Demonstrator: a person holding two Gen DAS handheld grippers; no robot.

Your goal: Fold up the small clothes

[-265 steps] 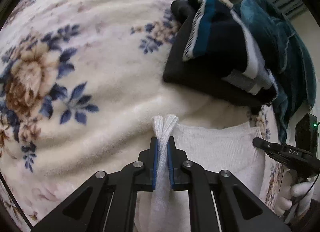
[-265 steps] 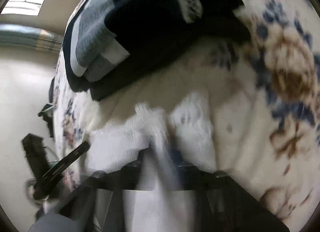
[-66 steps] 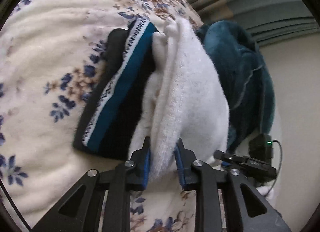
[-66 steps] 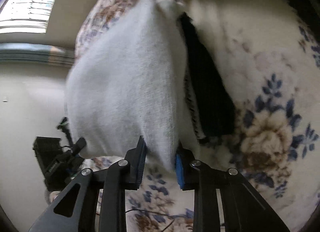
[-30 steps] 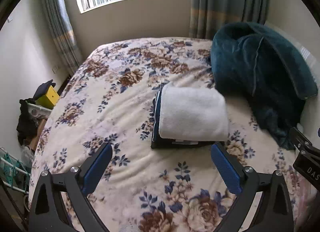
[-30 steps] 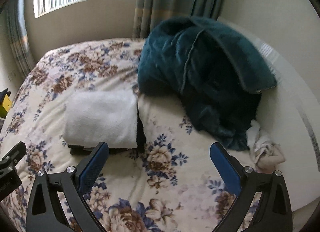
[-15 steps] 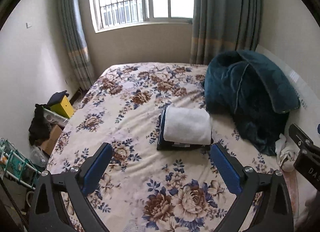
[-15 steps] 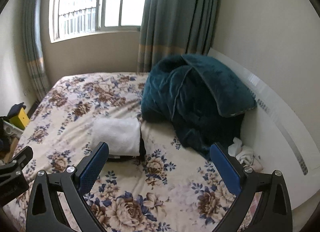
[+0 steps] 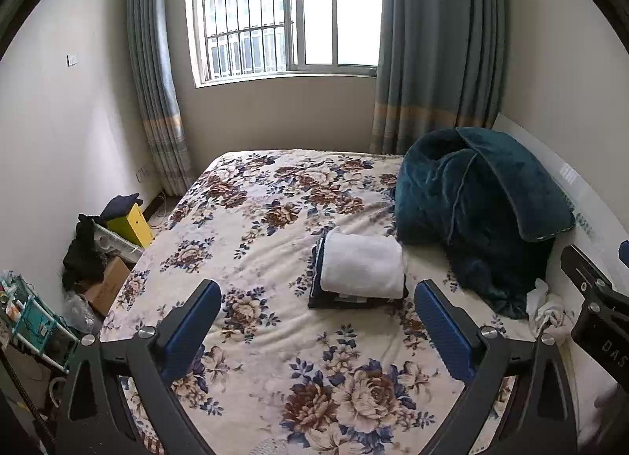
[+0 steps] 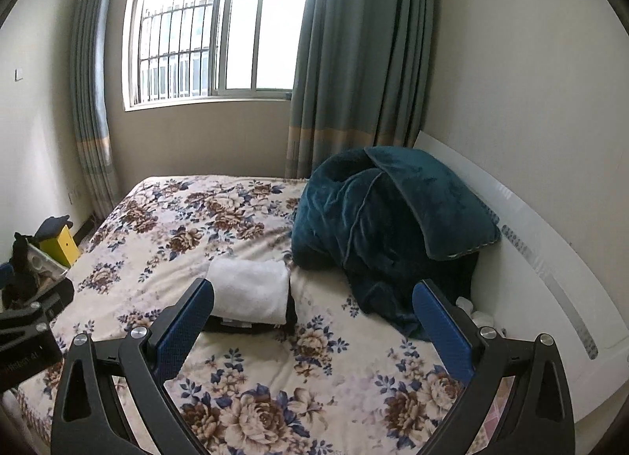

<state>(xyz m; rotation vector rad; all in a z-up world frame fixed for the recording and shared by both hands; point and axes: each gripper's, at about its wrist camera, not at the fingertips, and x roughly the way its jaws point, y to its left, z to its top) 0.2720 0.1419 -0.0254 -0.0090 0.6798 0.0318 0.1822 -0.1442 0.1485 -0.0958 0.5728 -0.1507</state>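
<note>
Folded white cloth (image 9: 361, 266) lies on a dark stack (image 9: 316, 282) mid-bed (image 9: 275, 337), beside a teal blanket (image 9: 471, 211); the clothes beneath are mostly hidden. Left tool (image 9: 318, 333) and right tool (image 10: 312, 333) hover wide apart-fingered, empty, well back from the stack.

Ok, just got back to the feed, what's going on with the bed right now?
Nothing is being held. Both the left gripper and the right gripper are open and held up above the floral bed. A folded white garment sits on top of a stack of dark folded clothes beside the teal blanket. A crumpled pale cloth lies by the headboard, unfolded.
</note>
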